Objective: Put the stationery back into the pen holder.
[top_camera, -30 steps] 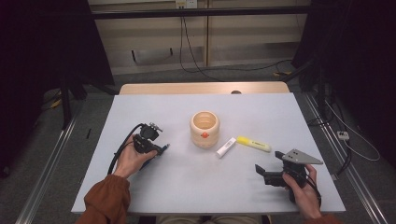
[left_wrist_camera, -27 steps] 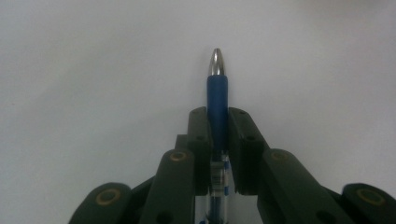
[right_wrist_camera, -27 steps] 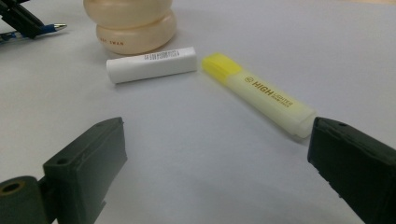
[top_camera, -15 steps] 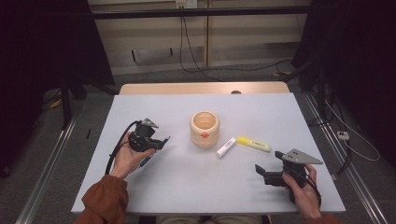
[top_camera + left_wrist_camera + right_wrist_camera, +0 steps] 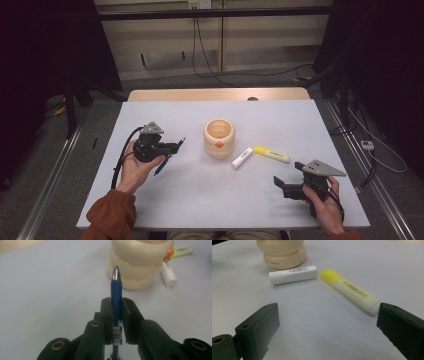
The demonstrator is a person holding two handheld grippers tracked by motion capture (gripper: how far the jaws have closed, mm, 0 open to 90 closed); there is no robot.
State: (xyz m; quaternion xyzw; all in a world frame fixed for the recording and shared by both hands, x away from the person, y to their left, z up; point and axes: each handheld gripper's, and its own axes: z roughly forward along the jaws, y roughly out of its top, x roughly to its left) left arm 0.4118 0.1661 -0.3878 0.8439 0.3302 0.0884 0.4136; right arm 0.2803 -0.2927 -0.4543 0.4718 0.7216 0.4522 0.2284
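1. Grey worktop (image 5: 200, 200) carries everything; the person's two hands come in at its near corners, each with a tool.
2. Cream wooden holder (image 5: 219, 138), a ribbed cup with an open mouth, stands upright near the middle. It lies ahead and to the right of the left tool (image 5: 172, 147), which is the nearer of the two, so any drop into the cup looks like that hand's job.
3. The left tool is pinched shut on a blue pen (image 5: 116, 296), gripped at mid-barrel. The pen's long axis runs along the jaws, its silver tip pointing toward the holder, short of it and not touching.
4. The right tool (image 5: 280, 186) rests near the front right edge, jaws spread wide and holding nothing.
5. A yellow highlighter (image 5: 350, 290) and a white tube (image 5: 293, 274) lie flat just right of the holder, between it and the right tool, ends close together.
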